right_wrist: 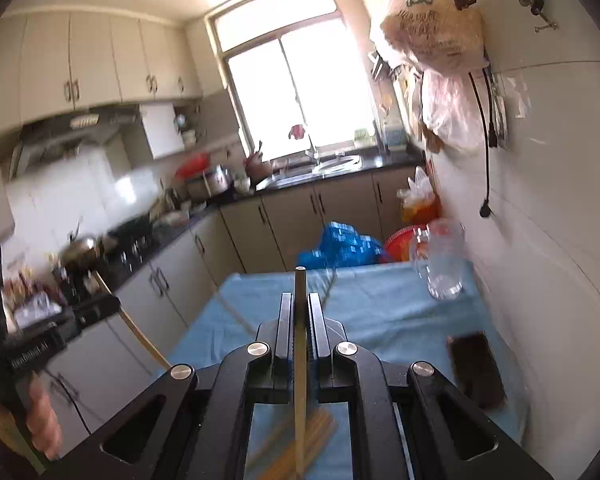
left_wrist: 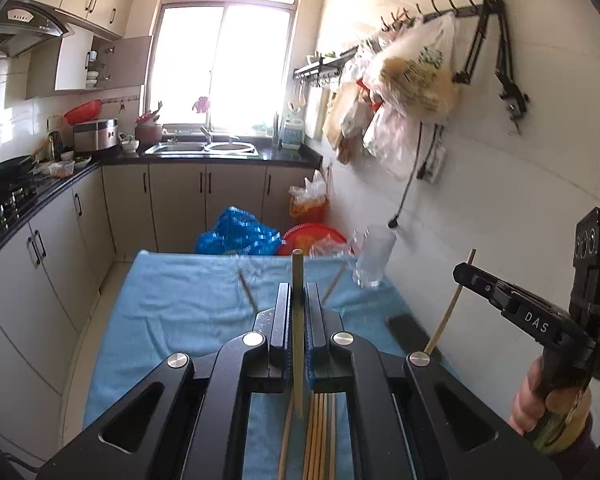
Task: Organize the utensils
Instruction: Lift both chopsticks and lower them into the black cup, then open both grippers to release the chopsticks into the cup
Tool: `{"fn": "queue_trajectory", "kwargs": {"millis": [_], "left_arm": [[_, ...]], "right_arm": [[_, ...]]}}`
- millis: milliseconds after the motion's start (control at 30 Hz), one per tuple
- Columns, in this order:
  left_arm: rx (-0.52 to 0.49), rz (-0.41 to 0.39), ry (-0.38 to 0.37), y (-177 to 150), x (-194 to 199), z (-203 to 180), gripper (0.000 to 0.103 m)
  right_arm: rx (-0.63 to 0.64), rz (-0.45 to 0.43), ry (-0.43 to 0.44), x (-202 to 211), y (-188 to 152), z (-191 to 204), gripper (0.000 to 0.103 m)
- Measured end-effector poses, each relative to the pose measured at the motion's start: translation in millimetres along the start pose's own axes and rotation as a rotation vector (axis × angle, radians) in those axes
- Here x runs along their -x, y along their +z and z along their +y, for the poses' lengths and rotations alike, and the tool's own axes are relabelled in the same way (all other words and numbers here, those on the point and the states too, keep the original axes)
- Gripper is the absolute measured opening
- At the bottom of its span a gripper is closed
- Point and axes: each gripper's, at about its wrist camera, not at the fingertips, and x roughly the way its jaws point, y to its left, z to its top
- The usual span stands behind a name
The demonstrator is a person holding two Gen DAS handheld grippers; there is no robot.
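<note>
My left gripper (left_wrist: 298,292) is shut on a wooden chopstick (left_wrist: 297,320) that stands up between its fingers, above the blue cloth (left_wrist: 180,304). My right gripper (right_wrist: 300,300) is shut on another chopstick (right_wrist: 300,340); it shows in the left wrist view (left_wrist: 466,274) with its chopstick (left_wrist: 448,312) hanging down. Several loose chopsticks (left_wrist: 320,436) lie bundled on the cloth below the left gripper, and two more (left_wrist: 247,290) lie farther back. A clear glass jar (left_wrist: 374,256) stands at the cloth's far right, also in the right wrist view (right_wrist: 444,260).
A dark phone (right_wrist: 476,368) lies on the cloth by the white tiled wall (left_wrist: 500,200). Blue bags (left_wrist: 240,234) and a red basin (left_wrist: 312,236) sit on the floor beyond the table. Cabinets and a stove counter (left_wrist: 28,192) run along the left.
</note>
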Motion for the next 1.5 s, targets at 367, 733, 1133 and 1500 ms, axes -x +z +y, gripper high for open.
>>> {"fn": "queue_trajectory", "kwargs": {"millis": [367,733,1133,1500], "left_arm": [[0.016,0.01,0.031,46,-84,5,0.005],[0.065,0.163,0.044,17,-156,30,0.005],[0.046,0.13,0.065,6,-121,28,0.039],[-0.02,0.097,0.145,-35,-48,17,0.05]], "right_arm": [[-0.132,-0.118,-0.024,-75,55,-5,0.006],[-0.123,0.073,-0.102,-167,15,-28,0.007],[-0.137,0.105,-0.068,-163,3,-33,0.039],[-0.092,0.12,-0.102,-92,-18,-26,0.056]]}}
